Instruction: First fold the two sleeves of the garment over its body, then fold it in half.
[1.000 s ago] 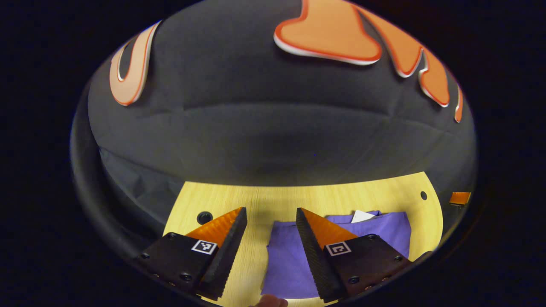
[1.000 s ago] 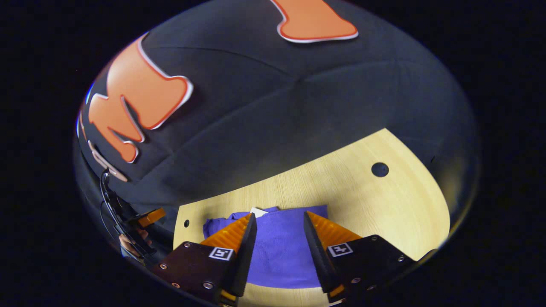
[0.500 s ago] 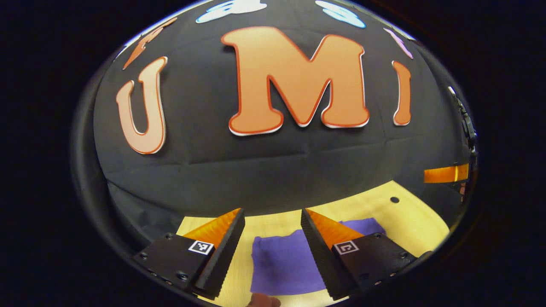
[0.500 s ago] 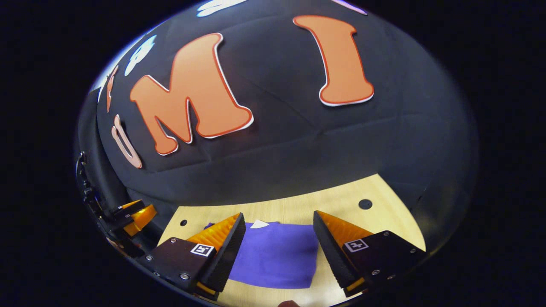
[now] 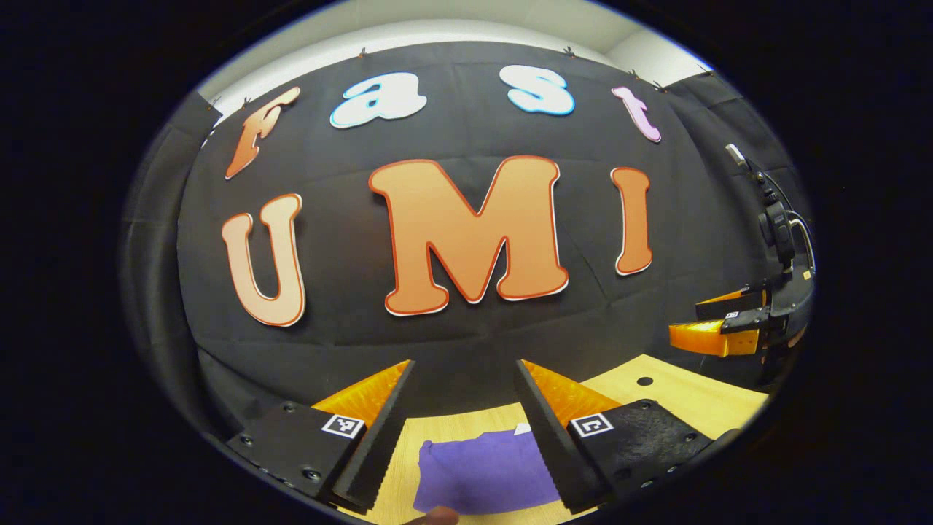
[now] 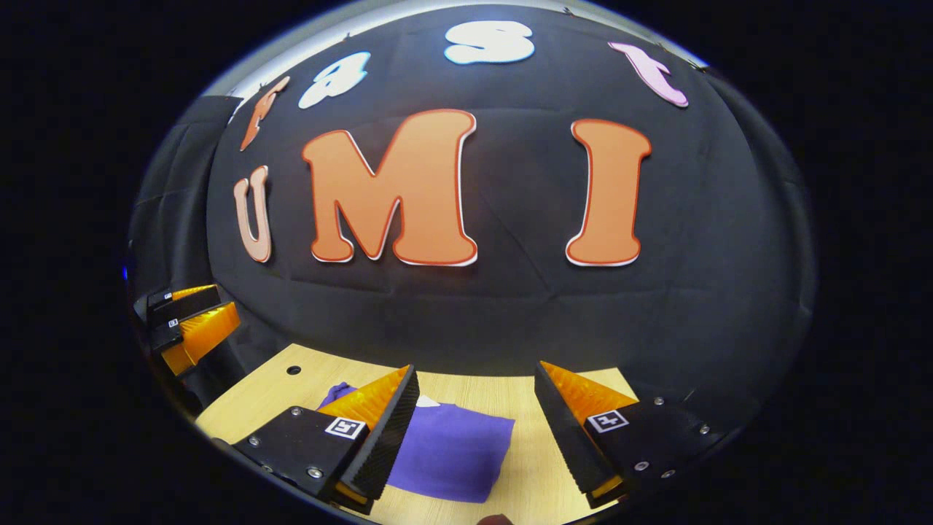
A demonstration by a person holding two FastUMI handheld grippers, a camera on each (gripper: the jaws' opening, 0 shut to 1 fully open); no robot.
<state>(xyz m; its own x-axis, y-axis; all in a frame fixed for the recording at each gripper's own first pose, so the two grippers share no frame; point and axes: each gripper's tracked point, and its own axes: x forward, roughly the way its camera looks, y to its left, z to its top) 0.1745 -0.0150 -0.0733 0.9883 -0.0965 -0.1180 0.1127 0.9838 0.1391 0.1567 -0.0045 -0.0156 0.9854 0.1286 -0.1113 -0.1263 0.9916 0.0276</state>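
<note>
Folded purple cloth garment [image 5: 481, 472] lying flat on pale wooden table [image 6: 539, 481], below and between spread fingers of left claw [image 5: 461, 368]. Same for right claw [image 6: 475, 373]: wide apart, gripping nothing, raised clear above.

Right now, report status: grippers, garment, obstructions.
Left gripper open, empty, above the table. Right gripper open, empty, likewise raised. Purple garment lies folded flat on the table, nobody gripping it. Nothing in the way.
</note>
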